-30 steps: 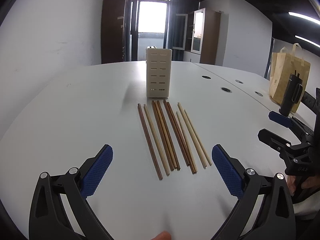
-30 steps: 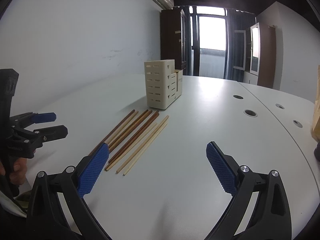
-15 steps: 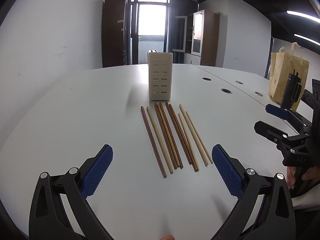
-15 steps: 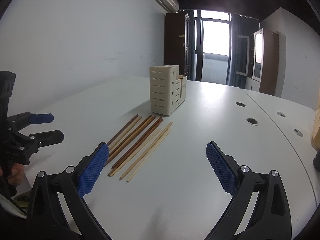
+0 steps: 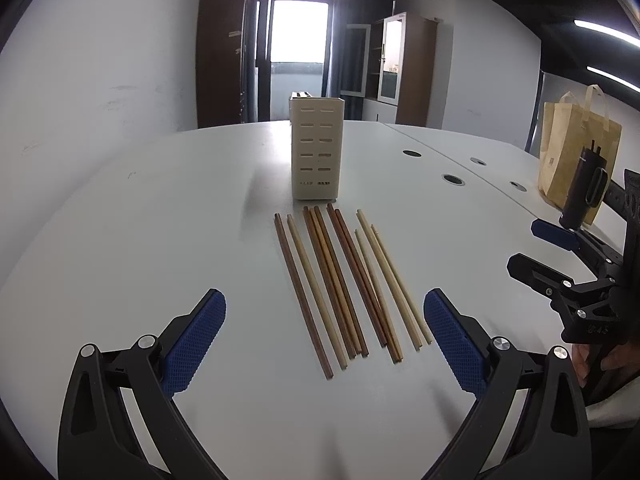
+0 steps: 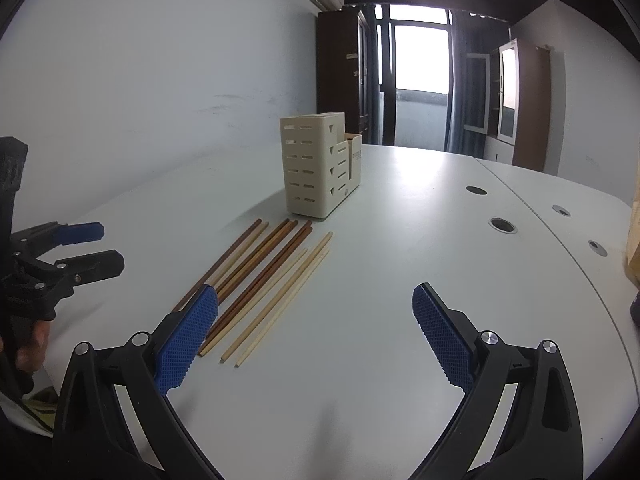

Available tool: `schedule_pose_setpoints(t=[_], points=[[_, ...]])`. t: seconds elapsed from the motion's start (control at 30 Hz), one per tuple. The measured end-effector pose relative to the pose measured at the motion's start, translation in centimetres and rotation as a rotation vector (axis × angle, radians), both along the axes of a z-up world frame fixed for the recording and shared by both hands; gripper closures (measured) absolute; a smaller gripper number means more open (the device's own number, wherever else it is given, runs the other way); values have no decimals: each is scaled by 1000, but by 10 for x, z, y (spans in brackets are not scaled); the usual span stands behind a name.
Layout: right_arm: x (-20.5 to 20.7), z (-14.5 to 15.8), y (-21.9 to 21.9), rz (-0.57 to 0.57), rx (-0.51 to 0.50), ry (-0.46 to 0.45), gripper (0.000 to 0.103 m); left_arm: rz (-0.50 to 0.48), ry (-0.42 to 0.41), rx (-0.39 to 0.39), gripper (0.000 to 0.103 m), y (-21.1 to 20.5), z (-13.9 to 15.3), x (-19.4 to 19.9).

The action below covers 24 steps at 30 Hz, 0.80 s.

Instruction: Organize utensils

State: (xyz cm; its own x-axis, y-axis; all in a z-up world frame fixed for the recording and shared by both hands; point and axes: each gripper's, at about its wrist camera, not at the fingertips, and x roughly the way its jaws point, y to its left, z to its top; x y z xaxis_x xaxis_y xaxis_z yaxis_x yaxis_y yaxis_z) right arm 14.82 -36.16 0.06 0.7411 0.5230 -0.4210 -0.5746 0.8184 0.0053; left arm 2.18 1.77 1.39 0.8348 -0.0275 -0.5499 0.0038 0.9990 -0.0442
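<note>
The left wrist camera sits low above the white table (image 5: 160, 216), looking forward between the spread fingers of the left gripper (image 5: 324, 336), straight along the row of chopsticks (image 5: 340, 280) toward the cream utensil holder (image 5: 317, 148). The right wrist camera looks forward through the right gripper (image 6: 316, 328) from farther right, viewing the chopsticks (image 6: 264, 276) obliquely and the holder's corner. Both views share table, chopsticks, holder and the far window; each shows the opposite gripper at its edge.
</note>
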Motion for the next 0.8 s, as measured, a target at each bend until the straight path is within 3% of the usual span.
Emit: schedule_pose_setpoints(t=[0.33,0.8], points=[[-27,6,-8,-10,6,-45,4,-21,-53,10,6,-3,7,-17],[-5,3,-10,19,17,12,4,3,-31,7,6,-8,5,-7]])
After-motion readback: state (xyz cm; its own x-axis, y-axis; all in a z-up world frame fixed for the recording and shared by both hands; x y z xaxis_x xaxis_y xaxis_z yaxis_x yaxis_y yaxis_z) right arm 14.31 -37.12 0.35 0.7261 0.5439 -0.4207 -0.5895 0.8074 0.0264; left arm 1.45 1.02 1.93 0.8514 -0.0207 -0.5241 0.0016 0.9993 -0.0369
